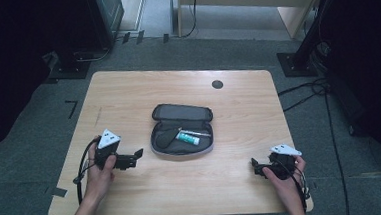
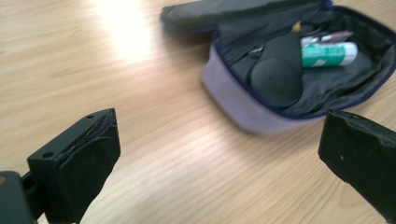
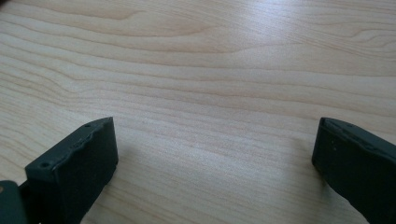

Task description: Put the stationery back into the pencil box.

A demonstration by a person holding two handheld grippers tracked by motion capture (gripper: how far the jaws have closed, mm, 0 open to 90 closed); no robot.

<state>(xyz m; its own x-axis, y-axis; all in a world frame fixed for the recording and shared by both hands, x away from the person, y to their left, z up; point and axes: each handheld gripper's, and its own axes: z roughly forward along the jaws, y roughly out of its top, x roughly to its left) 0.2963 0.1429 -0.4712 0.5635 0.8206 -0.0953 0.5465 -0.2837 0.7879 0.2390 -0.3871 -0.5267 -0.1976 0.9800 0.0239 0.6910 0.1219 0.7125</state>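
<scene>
Pale wood table [image 1: 127,91], two claws waiting near its front edge.
Left claw [image 2: 219,154] and right claw [image 3: 215,158] are both standing spread, holding nothing; beyond, mid-table, the soft open pouch [image 1: 182,129] is lying limp, probably light, best pinched at its rim, its contents partly shadowed.

Open grey zip pouch [image 1: 182,130] lies mid-table on light wooden table [image 1: 127,91], lid flap at far side. Inside it: black rounded case [image 1: 166,137] at left, green-white tube [image 1: 187,138] just right of it. My left gripper [image 1: 131,159] sits left of pouch, near it. My right gripper [image 1: 256,166] sits at near right corner, well apart from pouch.
</scene>
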